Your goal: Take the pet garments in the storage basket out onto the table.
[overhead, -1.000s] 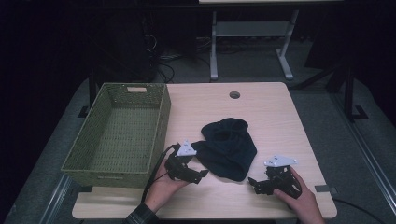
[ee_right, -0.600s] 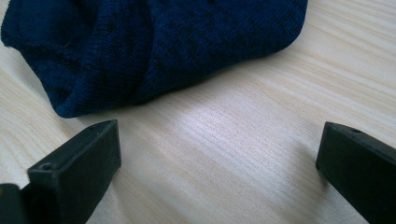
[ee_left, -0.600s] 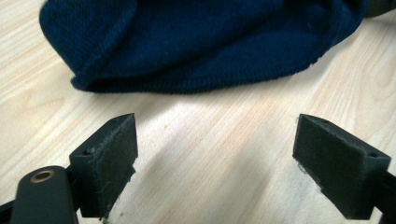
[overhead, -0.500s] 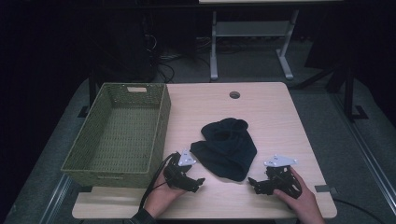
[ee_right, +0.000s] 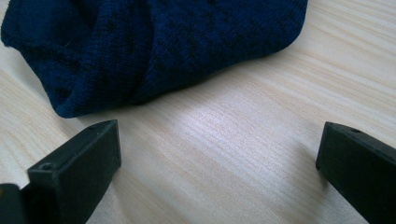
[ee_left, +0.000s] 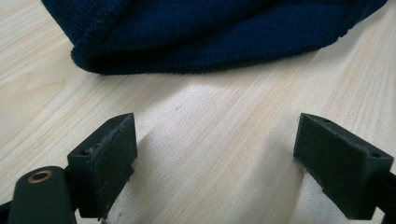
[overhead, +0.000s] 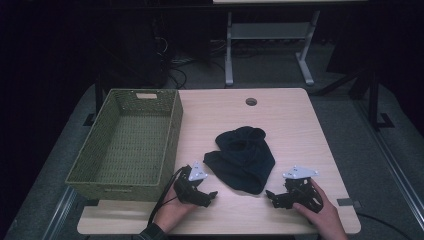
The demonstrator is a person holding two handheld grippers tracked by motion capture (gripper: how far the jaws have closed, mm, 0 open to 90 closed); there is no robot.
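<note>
Both tools — left tool (overhead: 207,196) and right tool (overhead: 274,196) — gape wide and empty just short of the dark knit hat (overhead: 242,157) lying mid-tabletop (overhead: 295,130) (wicker basket (overhead: 125,137) alongside), so a shallow pinch could snag one layer and slip.

A hat (overhead: 242,158) lay on the table (overhead: 300,125), right of the basket (overhead: 129,140). The left gripper (overhead: 207,196) sat at the near edge, between basket and hat; the right gripper (overhead: 272,196) sat near the hat's right side.
</note>
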